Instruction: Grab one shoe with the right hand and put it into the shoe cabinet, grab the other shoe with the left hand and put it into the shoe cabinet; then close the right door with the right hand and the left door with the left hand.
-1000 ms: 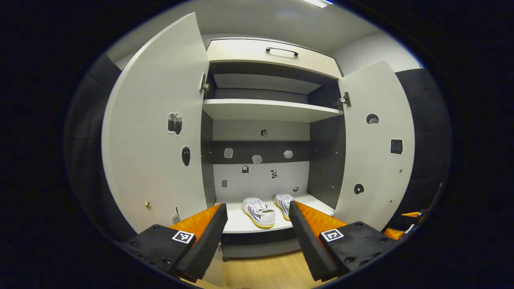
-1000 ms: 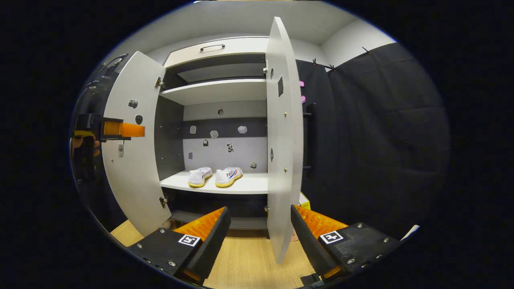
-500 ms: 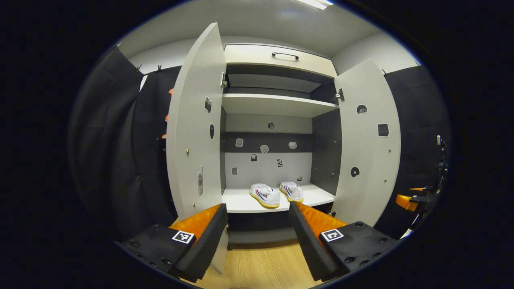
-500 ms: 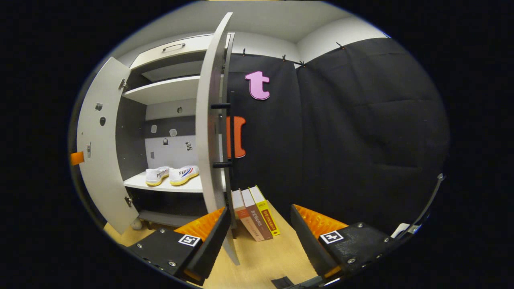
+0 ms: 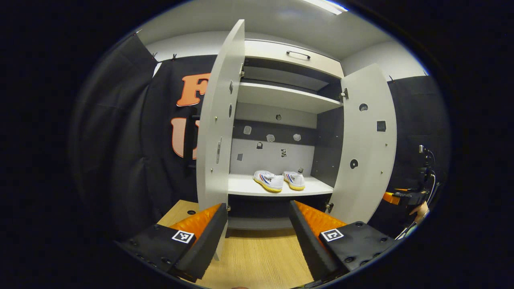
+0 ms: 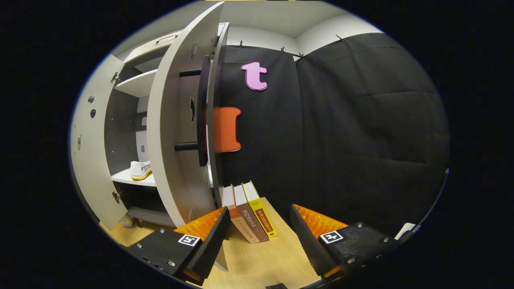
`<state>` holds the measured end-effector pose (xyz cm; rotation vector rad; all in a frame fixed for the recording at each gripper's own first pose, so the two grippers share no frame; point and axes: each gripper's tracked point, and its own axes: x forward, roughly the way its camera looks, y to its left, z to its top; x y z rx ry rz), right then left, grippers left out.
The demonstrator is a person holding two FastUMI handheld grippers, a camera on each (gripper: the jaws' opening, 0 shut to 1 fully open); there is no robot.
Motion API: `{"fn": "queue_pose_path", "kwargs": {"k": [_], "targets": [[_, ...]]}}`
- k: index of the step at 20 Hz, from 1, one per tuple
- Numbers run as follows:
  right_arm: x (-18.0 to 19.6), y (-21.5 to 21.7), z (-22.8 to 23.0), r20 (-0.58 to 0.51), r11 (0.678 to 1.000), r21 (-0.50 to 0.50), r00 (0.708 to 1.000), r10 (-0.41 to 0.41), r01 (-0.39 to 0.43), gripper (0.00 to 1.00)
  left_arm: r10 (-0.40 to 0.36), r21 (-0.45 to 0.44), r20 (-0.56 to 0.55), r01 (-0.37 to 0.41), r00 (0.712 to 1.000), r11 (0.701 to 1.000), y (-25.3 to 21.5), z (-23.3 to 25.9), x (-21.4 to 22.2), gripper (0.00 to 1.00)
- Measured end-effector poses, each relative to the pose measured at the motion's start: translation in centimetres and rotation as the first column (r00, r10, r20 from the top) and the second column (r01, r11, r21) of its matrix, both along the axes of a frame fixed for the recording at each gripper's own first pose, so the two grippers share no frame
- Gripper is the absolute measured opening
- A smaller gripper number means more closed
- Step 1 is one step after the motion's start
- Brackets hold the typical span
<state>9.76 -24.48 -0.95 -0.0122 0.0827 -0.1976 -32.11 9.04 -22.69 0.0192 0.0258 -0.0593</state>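
1. Over the last second both views swing outward. The left gripper draws back and to the left of the cabinet, so the left door, seen broadly a second ago, now shows nearly edge-on.
2. The right gripper swings round the right door, from its inner face a second ago to its outer face now, where the dark handle shows, with the booth cloth beyond.
3. Neither door appears to have swung; the change looks like camera movement, though I cannot be sure.
4. My reading: the shoe-placing steps are done and each hand is getting behind its own door to push it shut. The right door comes first, and the right gripper is better placed.
5. Jaws: both grippers are spread wide with nothing between the fingers. In the left gripper view the other gripper and a hand show far right, beyond the right door.
6. Count: two shoes side by side on the lower shelf, soles down; in the right gripper view one shoe peeks past the door.
7. Two doors, both open. Two shelves, the upper bare, and one drawer front with a handle on top.
8. Three books lean on the floor just beside the right door's lower edge, near its closing path only on the outer side.
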Motion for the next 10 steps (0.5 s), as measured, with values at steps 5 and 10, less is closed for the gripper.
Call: {"fn": "queue_pose_path", "kwargs": {"k": [5, 10], "targets": [[0.6, 1.7, 0.5, 0.017, 0.999, 0.008, 0.999, 0.038, -0.038, 0.93, 0.051, 0.032, 0.036, -0.052, 0.998, 0.998, 3.2, 0.5, -1.3, 0.99], [0.4, 2.9, 0.3, 0.006, 0.998, 0.005, 0.998, 0.061, -0.061, 0.89, 0.093, 0.030, 0.044, -0.095, 0.995, 0.995, 6.3, 0.6, -1.9, 0.99]]}}
